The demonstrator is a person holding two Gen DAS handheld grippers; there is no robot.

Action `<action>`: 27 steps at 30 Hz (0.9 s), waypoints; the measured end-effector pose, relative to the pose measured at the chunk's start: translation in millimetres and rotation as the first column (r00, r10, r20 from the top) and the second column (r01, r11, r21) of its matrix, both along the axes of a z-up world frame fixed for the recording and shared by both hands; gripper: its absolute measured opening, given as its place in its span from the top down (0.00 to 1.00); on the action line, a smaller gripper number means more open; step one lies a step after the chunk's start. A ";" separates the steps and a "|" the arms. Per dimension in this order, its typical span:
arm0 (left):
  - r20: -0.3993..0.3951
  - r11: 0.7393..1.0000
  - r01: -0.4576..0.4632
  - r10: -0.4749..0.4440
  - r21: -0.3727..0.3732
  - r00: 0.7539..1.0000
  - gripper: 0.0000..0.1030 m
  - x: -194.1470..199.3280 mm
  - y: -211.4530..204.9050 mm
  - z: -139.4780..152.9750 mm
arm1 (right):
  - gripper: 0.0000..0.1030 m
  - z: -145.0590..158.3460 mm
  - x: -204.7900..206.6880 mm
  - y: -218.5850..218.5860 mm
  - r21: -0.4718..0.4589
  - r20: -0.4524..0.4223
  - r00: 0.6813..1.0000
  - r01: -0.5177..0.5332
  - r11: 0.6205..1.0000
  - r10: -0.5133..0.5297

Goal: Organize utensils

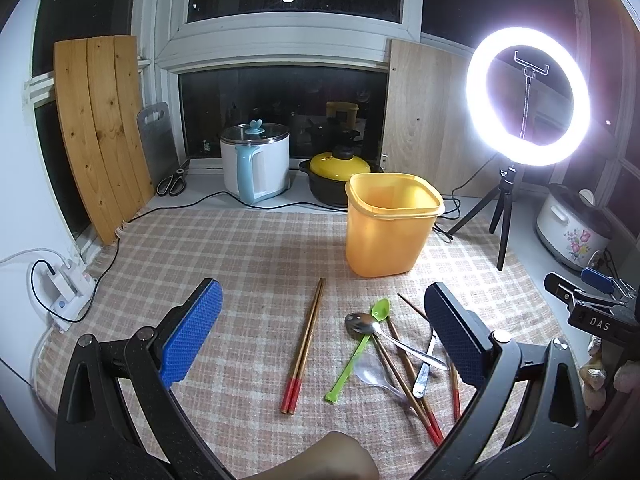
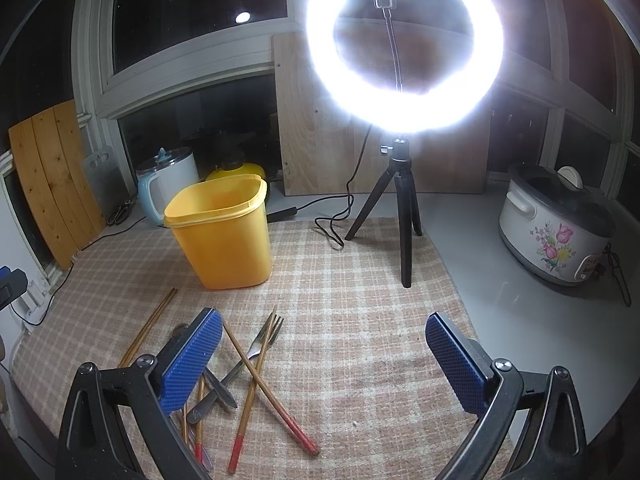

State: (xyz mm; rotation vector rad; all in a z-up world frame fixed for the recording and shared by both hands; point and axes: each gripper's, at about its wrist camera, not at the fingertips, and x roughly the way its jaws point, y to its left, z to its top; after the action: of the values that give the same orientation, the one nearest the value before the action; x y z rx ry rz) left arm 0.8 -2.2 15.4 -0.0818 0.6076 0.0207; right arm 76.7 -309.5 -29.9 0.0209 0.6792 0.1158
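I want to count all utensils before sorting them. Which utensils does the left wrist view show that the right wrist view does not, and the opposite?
Only the left wrist view shows the green spoon and the clear plastic spoon, and it shows the metal spoon in full.

Only the right wrist view shows the fork with its prongs; in the left view the jaws cover that area.

Both show the yellow tub, upright and empty, the neat chopstick pair lying apart from the pile, and loose red-tipped chopsticks crossing each other on the checked cloth.
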 end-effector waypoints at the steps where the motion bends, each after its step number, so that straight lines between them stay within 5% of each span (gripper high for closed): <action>1: -0.002 1.000 0.001 -0.001 0.005 1.000 0.00 1.4 -4.6 4.6 | 0.00 0.0 -0.1 0.1 0.000 0.000 1.000 0.000 1.000 0.000; 27: 0.006 1.000 0.005 -0.005 0.002 1.000 0.00 4.6 -11.8 7.5 | 0.00 -2.0 -0.3 2.7 0.000 0.002 1.000 -0.008 1.000 0.008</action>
State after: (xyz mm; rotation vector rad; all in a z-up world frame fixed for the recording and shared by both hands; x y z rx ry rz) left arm 5.4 -14.1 22.9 -0.0781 0.6013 0.0163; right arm 76.3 -306.8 -31.9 0.0179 0.6776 0.1230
